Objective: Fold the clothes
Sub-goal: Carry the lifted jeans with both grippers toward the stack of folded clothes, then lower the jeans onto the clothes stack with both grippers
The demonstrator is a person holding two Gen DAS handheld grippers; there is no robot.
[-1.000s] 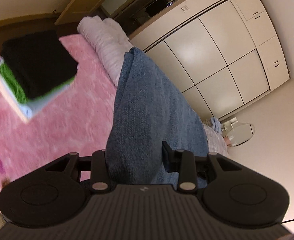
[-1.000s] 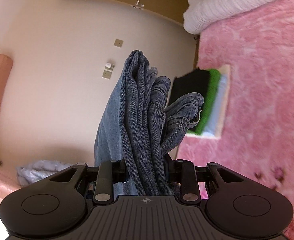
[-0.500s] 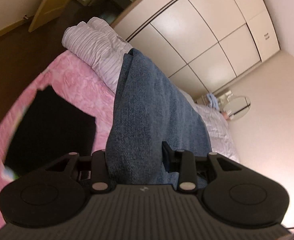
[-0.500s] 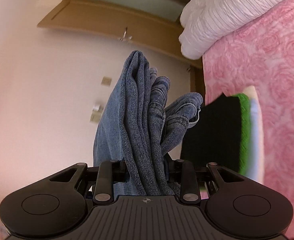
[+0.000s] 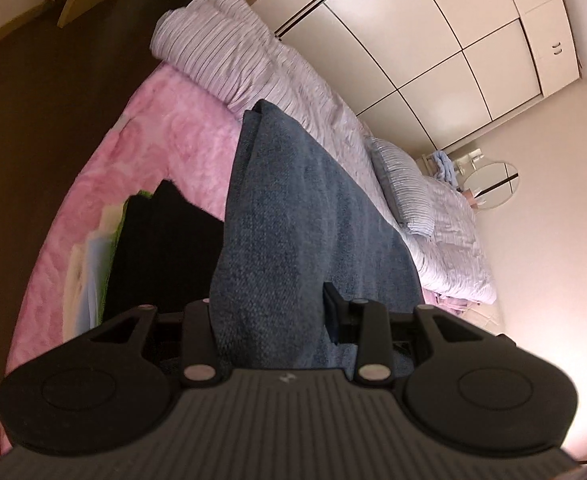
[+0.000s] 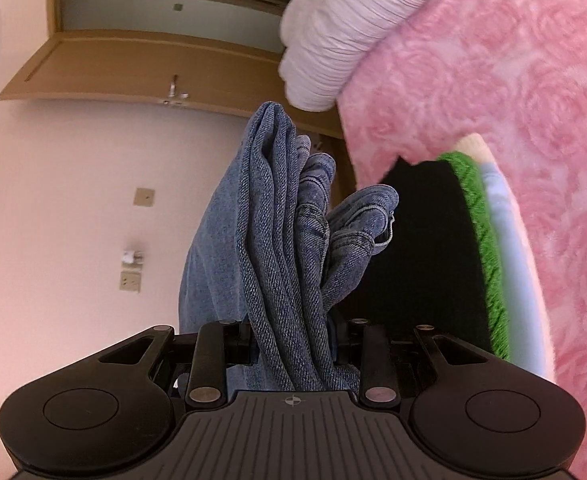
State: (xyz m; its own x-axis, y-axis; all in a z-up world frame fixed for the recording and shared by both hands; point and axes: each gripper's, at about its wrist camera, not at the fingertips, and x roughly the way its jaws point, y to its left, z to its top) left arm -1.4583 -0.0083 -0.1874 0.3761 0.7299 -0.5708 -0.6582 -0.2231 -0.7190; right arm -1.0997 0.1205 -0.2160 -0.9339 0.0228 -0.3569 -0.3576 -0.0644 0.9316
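Folded blue jeans are held between both grippers. My left gripper is shut on one end of the jeans, which fill the middle of the left wrist view. My right gripper is shut on the bunched layered edge of the jeans. A stack of folded clothes, black on top with green and light blue beneath, lies on the pink bedspread just beyond the jeans. The stack also shows in the right wrist view, close to the right of the jeans.
A rolled striped white duvet lies at the far end of the bed, with a striped pillow beside it. Wardrobe doors stand beyond. A wooden door and a wall show in the right wrist view.
Both grippers have carried the jeans closer to the stack of folded clothes, which now looks larger and sits right behind the jeans. The grip on the jeans is unchanged.
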